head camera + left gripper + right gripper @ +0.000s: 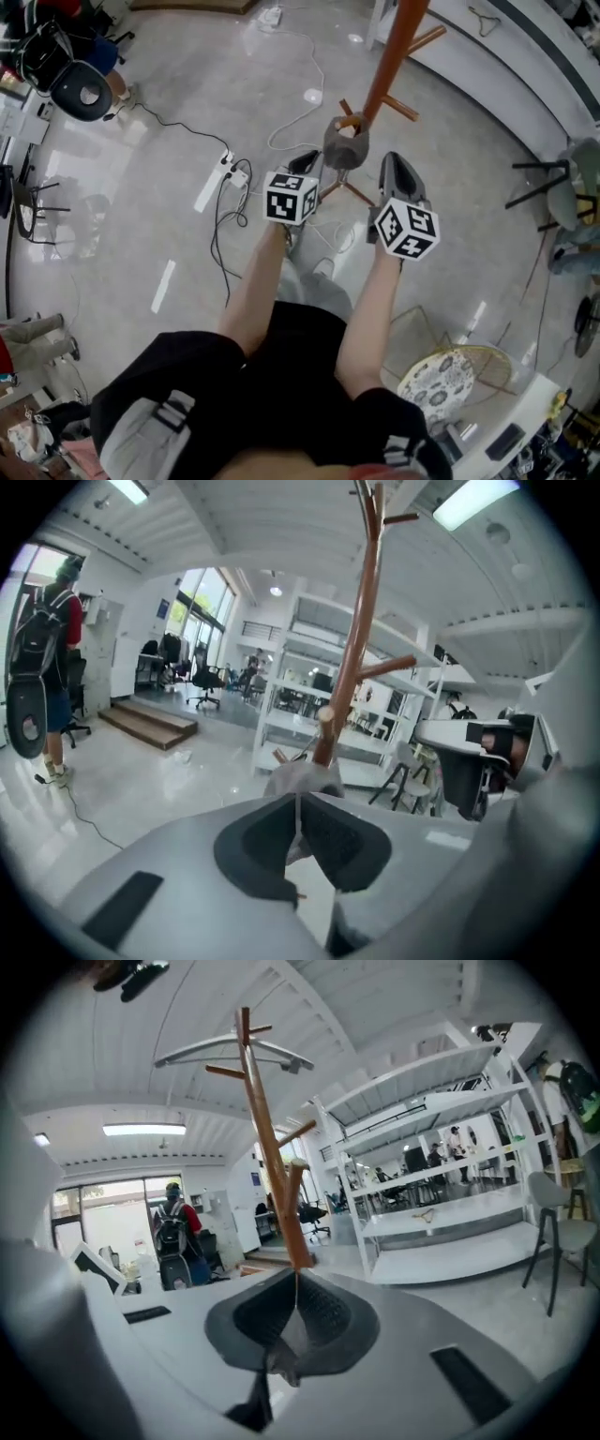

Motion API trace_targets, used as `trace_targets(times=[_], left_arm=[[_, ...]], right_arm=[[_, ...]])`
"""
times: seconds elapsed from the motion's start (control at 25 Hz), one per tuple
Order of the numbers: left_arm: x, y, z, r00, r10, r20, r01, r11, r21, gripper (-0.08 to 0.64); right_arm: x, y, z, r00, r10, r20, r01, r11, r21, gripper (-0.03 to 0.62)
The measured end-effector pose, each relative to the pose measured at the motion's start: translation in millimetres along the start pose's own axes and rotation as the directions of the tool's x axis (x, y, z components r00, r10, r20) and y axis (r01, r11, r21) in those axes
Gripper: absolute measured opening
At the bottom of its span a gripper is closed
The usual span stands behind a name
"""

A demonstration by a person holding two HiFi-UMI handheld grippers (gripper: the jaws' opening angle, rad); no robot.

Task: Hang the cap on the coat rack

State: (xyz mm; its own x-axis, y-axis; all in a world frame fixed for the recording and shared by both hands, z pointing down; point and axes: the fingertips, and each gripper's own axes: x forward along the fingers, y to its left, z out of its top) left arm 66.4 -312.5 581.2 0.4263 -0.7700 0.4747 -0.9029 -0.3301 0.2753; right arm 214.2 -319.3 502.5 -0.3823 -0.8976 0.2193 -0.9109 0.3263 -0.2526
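On coat rack (389,56), cap (346,142), left gripper (305,161) pinching edge, right gripper (397,161) clear

Bright overhead strip lights (469,503), glare on glossy floor (187,103), fisheye-warped edges

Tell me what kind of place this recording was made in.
Probably an open-plan lab or workshop-style office. Tall white shelving racks line the room, office chairs stand on a glossy floor, and a power strip lies out on it.
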Motion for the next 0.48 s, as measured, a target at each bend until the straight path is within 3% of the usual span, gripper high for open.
trace_targets(times=[0.12, 0.24, 0.36, 0.48], left_arm=[[-32.6, -22.2, 39.7, 0.989, -0.03, 0.145, 0.028, 1.0, 0.015, 0.0], [-67.4, -46.5, 78.2, 0.963, -0.053, 0.265, 0.036, 0.997, 0.067, 0.0], [-92.3, -60.5, 111.5, 0.938, -0.052, 0.343, 0.019, 0.995, 0.1, 0.0], [-107.4, -68.6, 122.2, 0.923, -0.017, 0.384, -0.027, 0.994, 0.109, -0.002]], right_arm=[[-16.7, 27.6, 29.4, 0.993, 0.093, 0.069, -0.088, 0.993, -0.078, -0.005], [-33.6, 46.8, 53.0, 0.986, 0.128, 0.106, -0.107, 0.977, -0.184, -0.005], [-45.0, 59.3, 71.9, 0.981, 0.14, 0.137, -0.102, 0.961, -0.256, -0.005], [-51.6, 60.4, 74.0, 0.985, 0.135, 0.111, -0.106, 0.966, -0.237, -0.005]])
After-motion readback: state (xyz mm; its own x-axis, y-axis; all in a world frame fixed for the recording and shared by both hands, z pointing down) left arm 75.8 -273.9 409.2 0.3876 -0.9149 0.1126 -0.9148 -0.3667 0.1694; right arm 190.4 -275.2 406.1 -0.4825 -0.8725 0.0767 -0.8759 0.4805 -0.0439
